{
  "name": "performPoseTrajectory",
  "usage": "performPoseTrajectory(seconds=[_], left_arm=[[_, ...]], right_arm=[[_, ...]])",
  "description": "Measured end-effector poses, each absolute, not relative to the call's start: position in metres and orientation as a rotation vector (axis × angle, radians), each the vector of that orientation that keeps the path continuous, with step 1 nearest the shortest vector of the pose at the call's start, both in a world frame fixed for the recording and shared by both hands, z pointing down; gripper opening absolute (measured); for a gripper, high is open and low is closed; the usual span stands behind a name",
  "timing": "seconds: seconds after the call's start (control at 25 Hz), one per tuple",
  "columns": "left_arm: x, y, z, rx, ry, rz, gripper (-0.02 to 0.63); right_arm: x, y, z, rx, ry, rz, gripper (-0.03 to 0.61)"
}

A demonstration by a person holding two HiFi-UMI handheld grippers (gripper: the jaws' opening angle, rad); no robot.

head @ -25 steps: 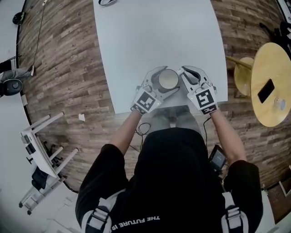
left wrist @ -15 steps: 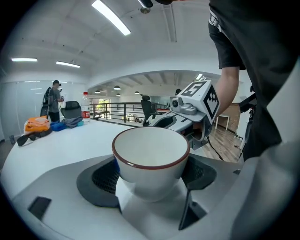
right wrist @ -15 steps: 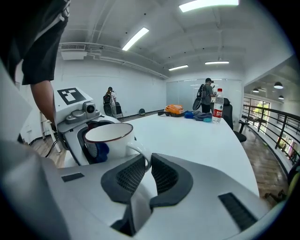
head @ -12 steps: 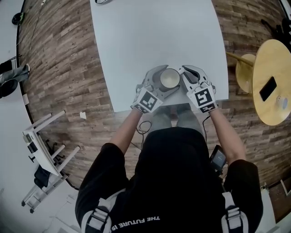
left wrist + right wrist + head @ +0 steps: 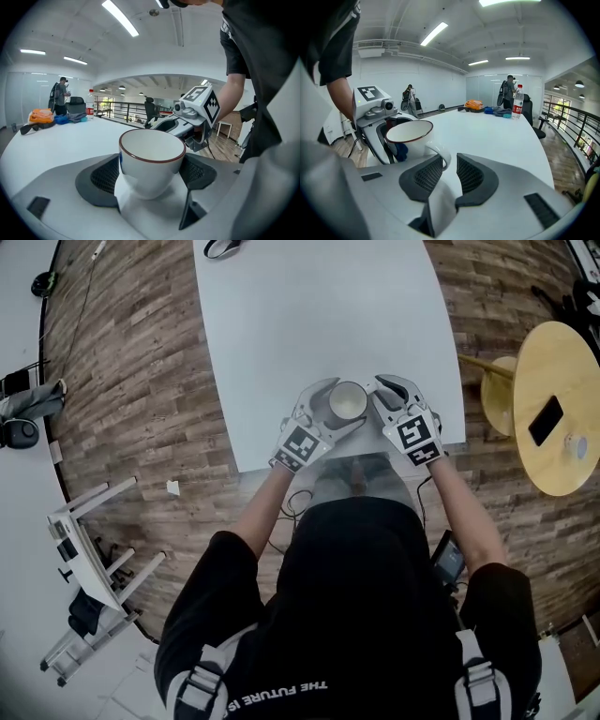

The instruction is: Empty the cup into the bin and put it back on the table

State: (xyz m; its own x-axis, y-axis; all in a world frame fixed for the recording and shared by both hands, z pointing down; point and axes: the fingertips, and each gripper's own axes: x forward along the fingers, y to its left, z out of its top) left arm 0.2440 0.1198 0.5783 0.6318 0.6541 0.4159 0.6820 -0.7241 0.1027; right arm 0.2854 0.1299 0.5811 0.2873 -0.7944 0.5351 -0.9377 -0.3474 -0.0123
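The left gripper (image 5: 151, 162) has its jaws closed on the body of the cup (image 5: 348, 402), with one dark ribbed pad (image 5: 105, 176) pressed to each side of the white wall. The cup stands upright between them, its thin dark red rim level. The inside looks plain white as far down as the view reaches.

The right gripper (image 5: 449, 164) faces the cup from the other side. Its jaws are opening, and the cup's handle (image 5: 442, 154) sits in the narrow gap at their tips. The right-hand pad (image 5: 471, 176) is clear of the handle.

In the head view the two grippers meet around the cup, their marker cubes turned up towards the camera. The cup is at the near edge of the white table (image 5: 309, 306), just in front of the person. It seems to rest on the tabletop, though the jaws hide its base.

Around the table is a wood-plank floor (image 5: 141, 381). To the right stands a round yellow table (image 5: 562, 362) with a dark phone (image 5: 546, 421) on it. A water bottle (image 5: 517, 101) stands at the far end of the white table.
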Motion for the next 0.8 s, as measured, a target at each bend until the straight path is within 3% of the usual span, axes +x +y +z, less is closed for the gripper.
performPoseTrajectory(seconds=[0.56,0.8], left_arm=[[0.212,0.081,0.531,-2.921,-1.066,-0.671,0.387],[0.229,0.043,0.44,-3.084,-0.912,-0.352,0.385]], right_arm=[[0.261,0.175,0.568,2.101,-1.542,0.813,0.092],[0.294,0.154,0.438,2.348,-1.591,0.483,0.091]])
